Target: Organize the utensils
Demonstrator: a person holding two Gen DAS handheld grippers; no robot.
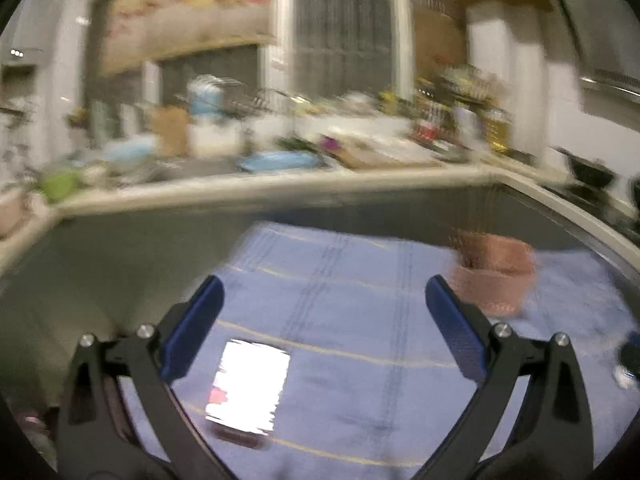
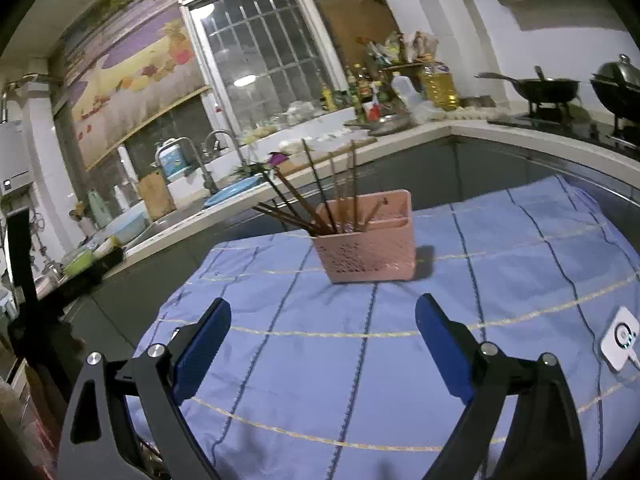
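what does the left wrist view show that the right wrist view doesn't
Only the left wrist view shows a lit phone lying on the cloth between the open left claw fingers.

Only the right wrist view shows the open right claw, the dark chopsticks standing tilted in the holder, a small white device at the cloth's right edge, and a wok on the stove.

Both show the pink utensil holder on the blue checked cloth, with the kitchen counter behind; the left view is blurred.
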